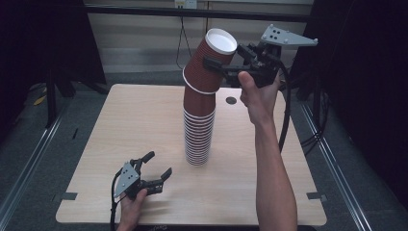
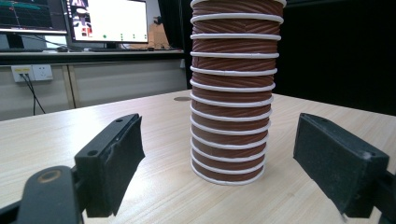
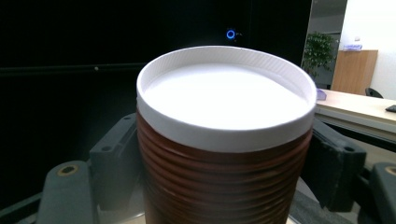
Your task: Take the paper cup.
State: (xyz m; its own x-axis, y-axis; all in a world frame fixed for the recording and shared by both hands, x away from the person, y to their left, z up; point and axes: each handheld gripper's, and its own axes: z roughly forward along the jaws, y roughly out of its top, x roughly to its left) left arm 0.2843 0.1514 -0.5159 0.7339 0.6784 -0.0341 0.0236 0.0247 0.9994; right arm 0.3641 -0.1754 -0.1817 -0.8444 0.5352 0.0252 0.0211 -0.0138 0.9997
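Note:
A tall stack of upside-down brown ribbed paper cups (image 1: 198, 130) stands at the middle of the wooden table (image 1: 120, 125). Its top cup (image 1: 209, 62) is tilted to the right, its rim still over the cup below. My right gripper (image 1: 216, 60) is shut on that cup's side, reaching in from the right. In the right gripper view the cup's white base (image 3: 224, 98) faces up between the two jaws. My left gripper (image 1: 159, 163) rests near the table's front left, open and holding nothing. The left gripper view shows the stack's lower part (image 2: 231, 107) standing beyond the spread jaws.
A small round hole (image 1: 231, 100) sits in the table just right of the stack. Dark curtains hang on both sides. Monitors (image 2: 107, 21) stand on a bench beyond the table. A cable (image 1: 285, 115) trails from the right gripper.

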